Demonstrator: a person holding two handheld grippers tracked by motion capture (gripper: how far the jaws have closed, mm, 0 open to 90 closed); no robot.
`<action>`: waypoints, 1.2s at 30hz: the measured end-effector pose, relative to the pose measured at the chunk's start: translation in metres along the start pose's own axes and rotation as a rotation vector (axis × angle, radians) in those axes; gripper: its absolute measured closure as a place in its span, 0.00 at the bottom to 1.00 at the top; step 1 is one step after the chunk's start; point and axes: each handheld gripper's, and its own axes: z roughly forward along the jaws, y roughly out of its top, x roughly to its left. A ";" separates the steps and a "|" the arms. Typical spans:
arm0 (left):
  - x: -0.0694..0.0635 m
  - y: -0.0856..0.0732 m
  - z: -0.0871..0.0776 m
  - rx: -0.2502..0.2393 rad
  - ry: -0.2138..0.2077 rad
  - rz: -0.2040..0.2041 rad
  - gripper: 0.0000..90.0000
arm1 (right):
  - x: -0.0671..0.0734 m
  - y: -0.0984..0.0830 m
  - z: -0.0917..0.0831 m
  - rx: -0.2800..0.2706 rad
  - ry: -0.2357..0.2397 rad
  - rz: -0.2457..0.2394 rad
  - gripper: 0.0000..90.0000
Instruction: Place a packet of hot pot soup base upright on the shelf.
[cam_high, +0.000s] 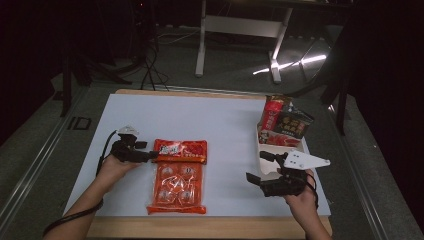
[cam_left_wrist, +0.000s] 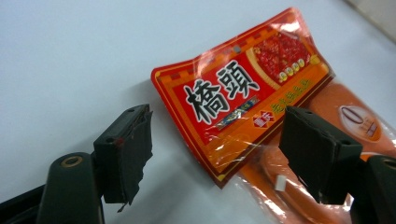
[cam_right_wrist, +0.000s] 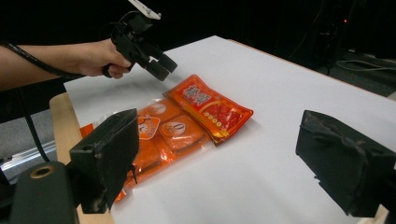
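White tabletop (cam_high: 210, 120) under dim light, red snack packet (cam_high: 180, 150) at lower centre of frame, my left tool (cam_high: 152, 156) open at its edge, my right tool (cam_high: 260, 167) open at lower right, box of packets (cam_high: 283, 131) beyond.

We see the orange pack (cam_left_wrist: 299, 186) run off the left gripper view's lower right edge. In the box (cam_high: 261, 147) at the worktop's right edge, we cannot read the small packets' (cam_high: 285, 122) print.
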 end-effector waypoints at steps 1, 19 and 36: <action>0.001 -0.001 0.003 0.011 0.022 0.006 0.29 | 0.000 0.000 0.000 0.003 0.001 0.003 0.15; 0.019 0.003 0.033 0.047 -0.025 -0.025 0.63 | 0.001 -0.003 0.003 0.028 0.004 0.000 0.14; -0.004 0.005 0.040 0.088 -0.080 -0.003 0.93 | 0.000 -0.004 0.006 0.034 0.021 0.007 0.15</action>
